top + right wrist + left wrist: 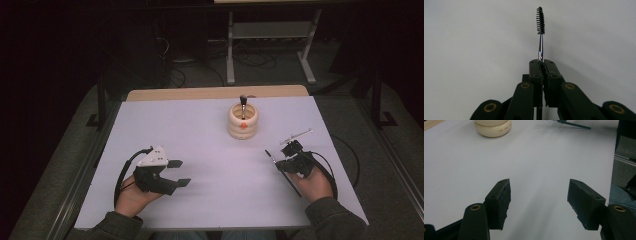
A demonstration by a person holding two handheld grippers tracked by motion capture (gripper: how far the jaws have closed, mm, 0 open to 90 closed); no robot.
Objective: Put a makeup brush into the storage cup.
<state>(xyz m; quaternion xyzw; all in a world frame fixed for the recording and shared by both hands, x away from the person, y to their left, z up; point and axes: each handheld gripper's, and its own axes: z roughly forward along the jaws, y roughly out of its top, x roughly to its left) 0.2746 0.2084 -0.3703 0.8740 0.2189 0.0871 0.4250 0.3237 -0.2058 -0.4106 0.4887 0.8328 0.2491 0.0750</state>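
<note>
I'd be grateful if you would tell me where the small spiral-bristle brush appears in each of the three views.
High view: the spiral brush sits right of centre, clamped in the right gripper, tip pointing up-left.
Left gripper view: its thin dark end lies at the top edge, right of centre.
Right gripper view: it rises upright at centre from the shut jaws.
Shared landmark: the white tabletop.

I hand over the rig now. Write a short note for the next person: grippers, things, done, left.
Left gripper: open, empty, low over the table.
Right gripper: shut on the spoolie brush, bristle end sticking out ahead.
Cream ringed holder: mid-table at the back, one dark brush already standing in it.
Done: spoolie picked up.
Left, probably: put it in the holder.
</note>
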